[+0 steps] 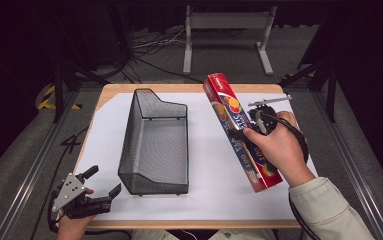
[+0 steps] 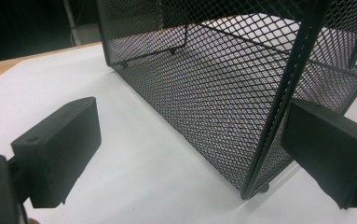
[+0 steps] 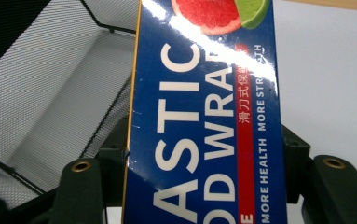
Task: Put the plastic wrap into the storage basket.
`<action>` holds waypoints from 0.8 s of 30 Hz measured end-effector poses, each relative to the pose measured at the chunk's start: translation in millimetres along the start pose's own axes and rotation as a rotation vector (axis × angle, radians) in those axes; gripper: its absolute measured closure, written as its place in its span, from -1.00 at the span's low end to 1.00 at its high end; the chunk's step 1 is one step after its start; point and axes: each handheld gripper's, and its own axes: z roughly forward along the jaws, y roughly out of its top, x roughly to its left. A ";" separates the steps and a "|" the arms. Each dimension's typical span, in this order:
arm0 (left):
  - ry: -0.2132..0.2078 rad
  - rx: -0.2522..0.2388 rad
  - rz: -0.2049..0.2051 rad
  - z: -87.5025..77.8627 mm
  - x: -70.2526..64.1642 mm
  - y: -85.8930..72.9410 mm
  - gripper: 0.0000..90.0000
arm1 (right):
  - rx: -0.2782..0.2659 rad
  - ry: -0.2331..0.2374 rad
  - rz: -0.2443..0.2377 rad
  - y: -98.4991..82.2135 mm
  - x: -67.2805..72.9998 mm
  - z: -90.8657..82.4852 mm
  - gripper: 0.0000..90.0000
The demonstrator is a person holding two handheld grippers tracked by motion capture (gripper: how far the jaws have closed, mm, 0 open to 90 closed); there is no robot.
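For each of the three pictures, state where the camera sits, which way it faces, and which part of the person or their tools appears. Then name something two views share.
High view: above the person's side, facing forward and down on the table; both forearms enter from below, left gripper open, right gripper clamping the plastic wrap box.
Left gripper view: rides the left gripper, looking along its parted jaws at the mesh basket.
Right gripper view: rides the right gripper, its jaws flanking the box, with the basket behind.
Shared: both gripper views show the basket.

White sheet [image 1: 206,165] covers wooden table [image 1: 144,88]; metal stand [image 1: 226,22] behind.
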 end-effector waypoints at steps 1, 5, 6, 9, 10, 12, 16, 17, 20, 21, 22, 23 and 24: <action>0.000 -0.001 0.004 -0.2 0.1 0.2 -0.87 | 0.000 0.007 0.000 0.8 2.2 0.5 -0.13; 0.001 0.000 -0.001 0.0 -0.1 0.2 -0.87 | -0.001 0.020 -0.003 4.2 14.1 5.4 -0.13; 0.002 0.000 -0.001 0.1 -0.2 0.2 -0.87 | 0.000 0.024 -0.010 5.4 17.5 7.1 -0.13; 0.002 0.001 0.000 0.1 -0.1 0.2 -0.87 | 0.008 0.036 -0.020 9.1 25.7 10.4 -0.13; 0.002 0.000 0.000 0.2 0.1 0.1 -0.87 | 0.010 0.040 -0.026 10.4 28.4 11.3 -0.13; 0.000 -0.001 -0.001 0.1 0.4 0.1 -0.87 | 0.011 0.044 -0.026 12.0 31.2 12.3 -0.13; 0.002 0.000 0.002 -0.2 0.7 0.0 -0.87 | 0.015 0.063 -0.045 18.8 45.2 16.8 -0.13; 0.002 0.001 0.002 -0.2 0.7 0.0 -0.87 | 0.016 0.066 -0.050 20.4 49.0 18.0 -0.13; 0.002 0.001 0.000 -0.1 0.5 -0.1 -0.87 | 0.019 0.083 -0.057 24.1 57.4 21.1 -0.13; 0.002 0.001 -0.001 -0.1 0.5 -0.1 -0.87 | 0.020 0.087 -0.060 25.2 60.2 22.3 -0.13; 0.001 0.001 -0.001 0.0 0.6 -0.2 -0.87 | 0.023 0.088 -0.062 26.3 62.8 23.4 -0.13; 0.001 0.002 -0.002 -0.1 0.6 -0.2 -0.87 | 0.028 0.089 -0.065 27.7 65.4 24.4 -0.13; 0.001 0.002 -0.001 -0.2 0.8 -0.2 -0.87 | 0.027 0.090 -0.070 29.0 68.1 25.6 -0.13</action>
